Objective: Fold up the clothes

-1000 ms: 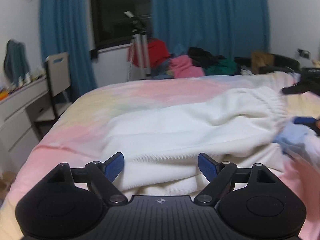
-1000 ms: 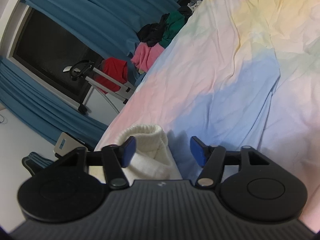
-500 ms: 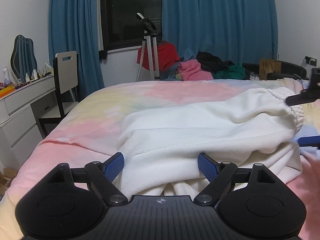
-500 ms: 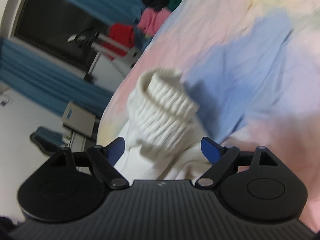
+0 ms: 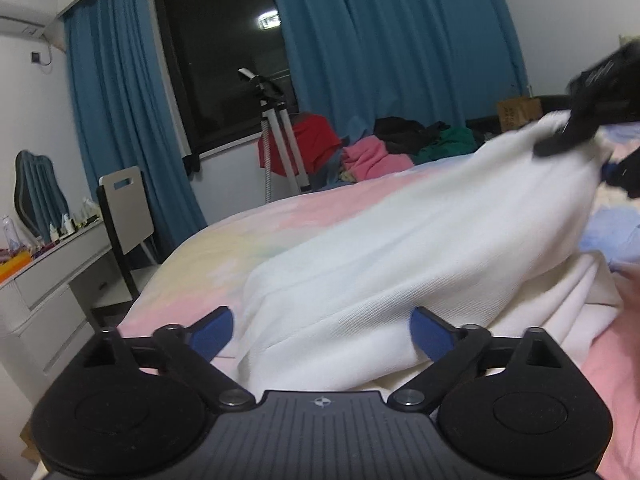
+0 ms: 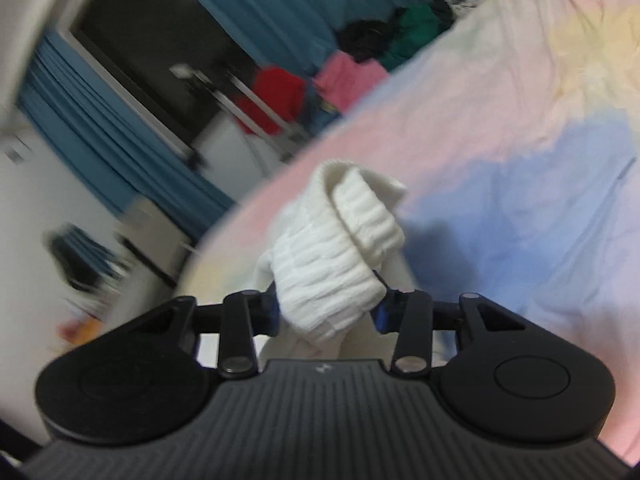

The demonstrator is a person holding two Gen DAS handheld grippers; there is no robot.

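A white knit garment [image 5: 400, 248] lies on the pastel bed sheet [image 5: 248, 232]. My right gripper [image 6: 326, 312] is shut on its ribbed hem [image 6: 340, 240] and holds that end lifted off the bed. It shows as a dark shape at the far right of the left wrist view [image 5: 580, 136]. My left gripper [image 5: 322, 330] is open, its blue fingertips [image 5: 212, 332] on either side of the garment's near folds, not clamping them.
A pile of red, pink, green and black clothes [image 5: 380, 148] lies at the far side of the bed by a tripod [image 5: 280, 136]. A chair [image 5: 124, 208] and white dresser [image 5: 44, 280] stand to the left. Blue curtains hang behind.
My right gripper closed on the ribbed hem and lifted it up and away, stretching the garment. My left gripper stayed open over the near folds.
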